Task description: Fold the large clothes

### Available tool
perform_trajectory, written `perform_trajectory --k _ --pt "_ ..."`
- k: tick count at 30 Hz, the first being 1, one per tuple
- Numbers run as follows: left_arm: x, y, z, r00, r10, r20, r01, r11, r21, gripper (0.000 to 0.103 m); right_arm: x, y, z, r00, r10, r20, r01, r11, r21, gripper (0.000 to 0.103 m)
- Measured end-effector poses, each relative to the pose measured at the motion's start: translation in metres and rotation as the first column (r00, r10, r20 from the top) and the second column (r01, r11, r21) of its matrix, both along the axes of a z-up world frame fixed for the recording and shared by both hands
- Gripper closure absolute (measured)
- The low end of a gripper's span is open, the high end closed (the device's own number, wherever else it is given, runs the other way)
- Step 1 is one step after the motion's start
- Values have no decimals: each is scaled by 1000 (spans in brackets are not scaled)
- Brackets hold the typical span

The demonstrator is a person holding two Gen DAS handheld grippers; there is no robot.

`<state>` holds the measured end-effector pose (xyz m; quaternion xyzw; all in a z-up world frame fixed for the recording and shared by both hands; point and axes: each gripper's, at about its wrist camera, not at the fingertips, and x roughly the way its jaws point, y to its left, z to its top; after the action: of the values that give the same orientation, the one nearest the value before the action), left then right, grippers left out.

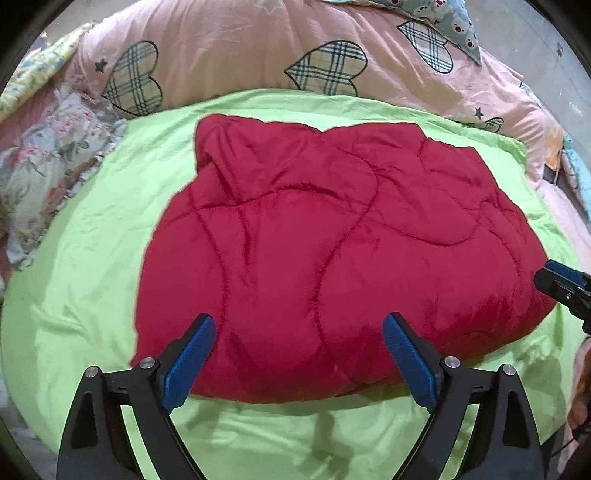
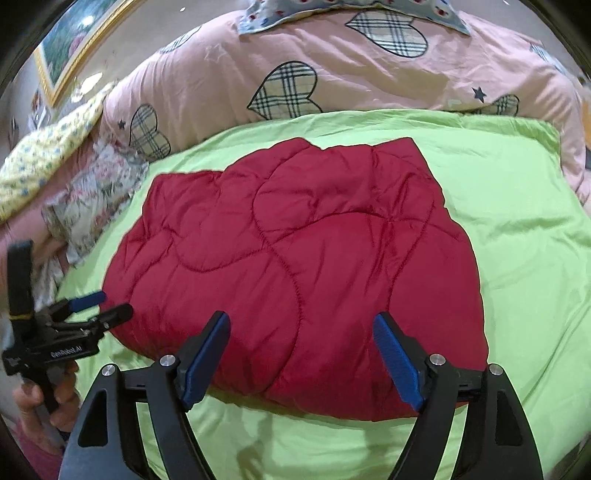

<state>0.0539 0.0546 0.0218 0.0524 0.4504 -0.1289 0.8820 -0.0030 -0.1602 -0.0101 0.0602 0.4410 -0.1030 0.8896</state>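
Note:
A red quilted padded garment (image 1: 332, 251) lies folded into a thick bundle on the green sheet (image 1: 85, 266); it also shows in the right wrist view (image 2: 295, 266). My left gripper (image 1: 299, 354) is open and empty, its blue pads above the bundle's near edge. It shows from the side at the left of the right wrist view (image 2: 99, 306), beside the bundle's left edge. My right gripper (image 2: 301, 354) is open and empty over the bundle's near edge. Its tip shows at the right of the left wrist view (image 1: 565, 288).
A pink duvet with plaid hearts (image 1: 258, 48) is heaped behind the green sheet. A floral pillow (image 1: 48, 162) lies at the left. A blue patterned pillow (image 1: 439, 18) sits at the back. A framed picture (image 2: 74, 40) hangs on the wall at upper left.

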Motion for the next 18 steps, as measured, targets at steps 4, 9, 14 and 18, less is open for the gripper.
perform_trajectory --k 4,9,14,18 --pt "-4 2 7 999 27 42 -29 999 44 6 4 11 -1 1000 25 -16 -26 999 -44 18" --pt "1 8 8 997 48 58 -51 997 60 5 9 13 -1 999 32 -23 -33 998 -57 18" --pt "13 13 4 997 61 54 -64 996 67 5 14 2 1 1000 4 -20 -6 998 -61 17" --pt "32 14 1 996 72 56 -76 995 67 4 21 -14 3 1000 -22 -8 22 998 -62 14"
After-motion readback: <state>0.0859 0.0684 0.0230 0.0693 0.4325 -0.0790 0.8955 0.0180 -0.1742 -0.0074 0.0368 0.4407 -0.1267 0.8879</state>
